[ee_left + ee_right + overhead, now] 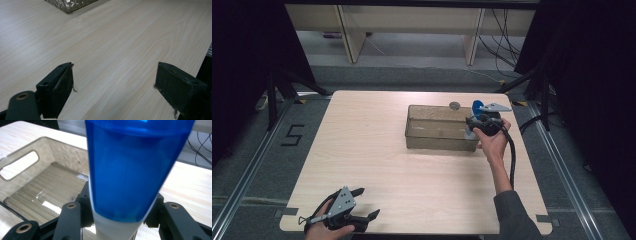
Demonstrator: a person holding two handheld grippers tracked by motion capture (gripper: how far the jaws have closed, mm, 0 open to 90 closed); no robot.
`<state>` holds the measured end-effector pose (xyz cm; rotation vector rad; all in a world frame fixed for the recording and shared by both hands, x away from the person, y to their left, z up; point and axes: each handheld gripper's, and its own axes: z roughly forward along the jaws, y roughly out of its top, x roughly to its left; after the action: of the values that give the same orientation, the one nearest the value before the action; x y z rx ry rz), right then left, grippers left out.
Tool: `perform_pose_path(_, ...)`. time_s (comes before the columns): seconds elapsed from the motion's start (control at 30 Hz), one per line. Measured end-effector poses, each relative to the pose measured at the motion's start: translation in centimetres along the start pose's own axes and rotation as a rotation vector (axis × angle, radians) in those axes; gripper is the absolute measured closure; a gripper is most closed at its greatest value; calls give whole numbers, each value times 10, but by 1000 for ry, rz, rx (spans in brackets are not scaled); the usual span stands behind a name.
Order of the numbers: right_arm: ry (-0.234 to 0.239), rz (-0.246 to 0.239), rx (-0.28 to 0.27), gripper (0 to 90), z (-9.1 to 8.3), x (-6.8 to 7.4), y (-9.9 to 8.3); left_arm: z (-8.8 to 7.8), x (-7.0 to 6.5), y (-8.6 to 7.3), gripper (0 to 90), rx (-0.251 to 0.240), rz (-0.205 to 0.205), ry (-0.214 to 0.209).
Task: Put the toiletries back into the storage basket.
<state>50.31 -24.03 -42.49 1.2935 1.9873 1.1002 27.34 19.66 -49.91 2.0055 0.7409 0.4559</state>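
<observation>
The wooden table [377, 160] spreads under both tongs. The clear plastic bin [439, 127], a long see-through box with a slotted handle hole in its end wall, sits just left of the right gripper [473, 131] in the high view and well ahead of the left gripper [367, 202]; in the left gripper view a corner of it shows far beyond the jaws. In the right gripper view the bin lies ahead and to the left of the jaws, its ribbed floor bare.

The right gripper hangs at the bin's right end, held by the person's right hand [493, 142], its jaws clamped on the blue-and-white cup [127, 172]. The cup rises from between the jaws, white at its narrow foot and blue and flaring above. It hovers over the bin's right edge.

The left gripper rests at the table's near edge in the person's left hand [324, 231]. Its jaws stand wide apart with bare wood between them.
</observation>
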Motion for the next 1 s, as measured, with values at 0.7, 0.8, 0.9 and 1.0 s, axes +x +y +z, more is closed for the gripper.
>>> perform_pose_path(0.7, -14, 1, 42, 547, 10, -1, -17, 0, 0, 0, 147, 5, 4, -3)
perform_pose_path(0.8, -20, -54, 30, 548, 12, -4, -18, 0, 0, 0, 147, -2, 2, -5)
perform_pose_path(0.9, -14, -36, 28, 548, 12, -4, -19, 0, 0, 0, 146, -1, 3, -4)
perform_pose_path(1.0, -9, -7, 46, 548, 10, -2, -19, -1, 0, 0, 146, 5, 5, -3)
